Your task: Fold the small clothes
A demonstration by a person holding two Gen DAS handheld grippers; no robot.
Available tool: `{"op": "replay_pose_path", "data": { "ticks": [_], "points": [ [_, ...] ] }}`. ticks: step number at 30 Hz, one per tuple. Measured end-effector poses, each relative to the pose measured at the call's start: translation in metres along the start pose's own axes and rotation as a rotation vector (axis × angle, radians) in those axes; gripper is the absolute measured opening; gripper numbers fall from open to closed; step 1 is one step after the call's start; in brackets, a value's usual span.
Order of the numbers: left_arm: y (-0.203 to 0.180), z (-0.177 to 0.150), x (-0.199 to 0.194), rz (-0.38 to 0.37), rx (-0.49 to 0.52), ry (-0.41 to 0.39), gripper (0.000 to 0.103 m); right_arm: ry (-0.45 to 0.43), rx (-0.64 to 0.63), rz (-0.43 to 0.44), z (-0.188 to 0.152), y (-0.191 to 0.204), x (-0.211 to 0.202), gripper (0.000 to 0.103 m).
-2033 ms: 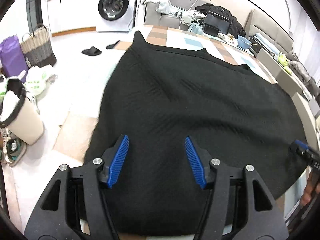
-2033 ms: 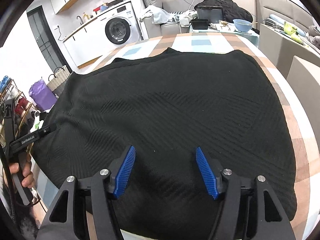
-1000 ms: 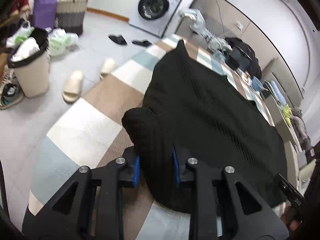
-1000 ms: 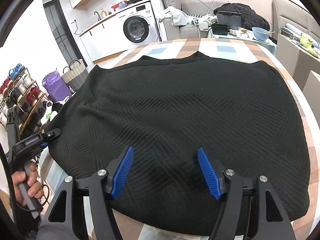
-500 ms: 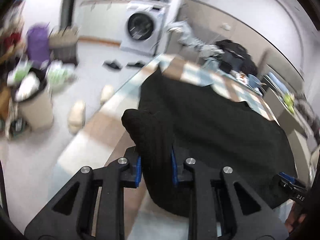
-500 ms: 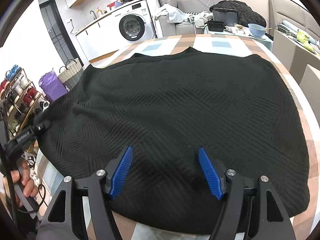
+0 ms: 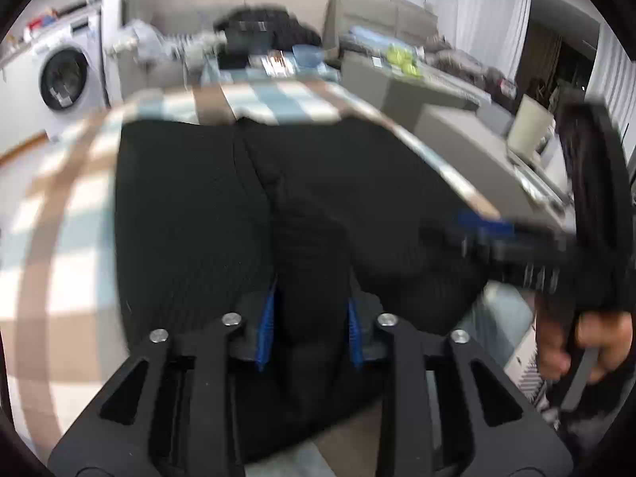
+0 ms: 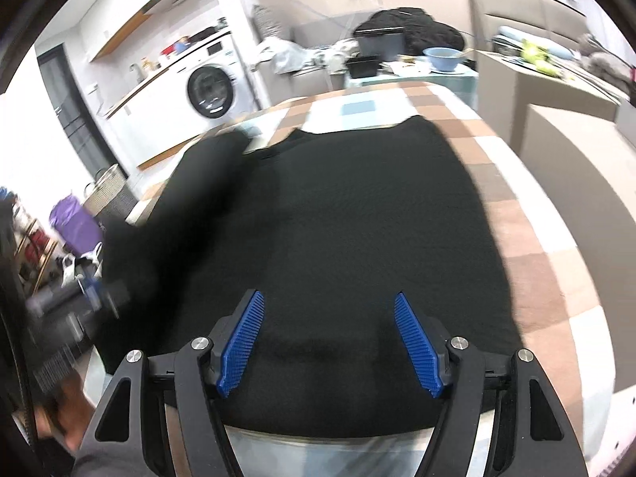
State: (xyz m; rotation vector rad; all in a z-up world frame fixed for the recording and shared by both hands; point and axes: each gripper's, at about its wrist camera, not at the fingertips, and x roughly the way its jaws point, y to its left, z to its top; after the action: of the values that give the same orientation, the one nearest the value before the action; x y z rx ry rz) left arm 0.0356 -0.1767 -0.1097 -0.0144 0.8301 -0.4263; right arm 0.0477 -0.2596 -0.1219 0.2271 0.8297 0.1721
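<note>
A black knit garment (image 8: pixel 338 230) lies on a checked table (image 8: pixel 528 246). My left gripper (image 7: pixel 310 330) is shut on a bunched fold of the garment (image 7: pixel 179 214) and holds it lifted over the rest of the cloth. In the right wrist view the left gripper (image 8: pixel 91 290) shows blurred at the left with a raised flap of the garment. My right gripper (image 8: pixel 330 346) is open and empty, its blue pads (image 8: pixel 413 342) just above the garment's near edge. It also shows in the left wrist view (image 7: pixel 489 230), at the right.
A washing machine (image 8: pixel 210 87) stands at the back left. A sofa with clothes, a black box (image 8: pixel 377 43) and a blue bowl (image 8: pixel 441 55) lie beyond the table. A grey cabinet (image 8: pixel 572 131) stands at the right. A basket and purple bag (image 8: pixel 71 214) are on the floor at the left.
My left gripper has swung right with the pinched side of the garment, carrying it over the middle. The right gripper has stayed open at the near edge.
</note>
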Motion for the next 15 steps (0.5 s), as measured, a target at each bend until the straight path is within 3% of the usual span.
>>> {"op": "replay_pose_path", "data": {
  "ticks": [3, 5, 9, 13, 15],
  "points": [
    [0.001, -0.008, -0.01, -0.056, -0.025, -0.019, 0.052, -0.003, 0.048, 0.007, 0.005, -0.014, -0.002, 0.07],
    [0.011, -0.008, -0.024, -0.076, -0.037, -0.058, 0.074, -0.002, 0.082, 0.048, 0.009, -0.019, -0.001, 0.07],
    [0.042, -0.004, -0.05, 0.004, -0.075, -0.115, 0.076, 0.026, 0.116, 0.19, 0.018, -0.011, 0.008, 0.07],
    [0.082, -0.009, -0.049, 0.085, -0.201, -0.1, 0.076, 0.094, 0.134, 0.352, 0.021, 0.012, 0.028, 0.069],
    [0.101, -0.016, -0.052, 0.108, -0.25, -0.089, 0.076, 0.148, 0.153, 0.388, 0.022, 0.02, 0.042, 0.065]
  ]
}}
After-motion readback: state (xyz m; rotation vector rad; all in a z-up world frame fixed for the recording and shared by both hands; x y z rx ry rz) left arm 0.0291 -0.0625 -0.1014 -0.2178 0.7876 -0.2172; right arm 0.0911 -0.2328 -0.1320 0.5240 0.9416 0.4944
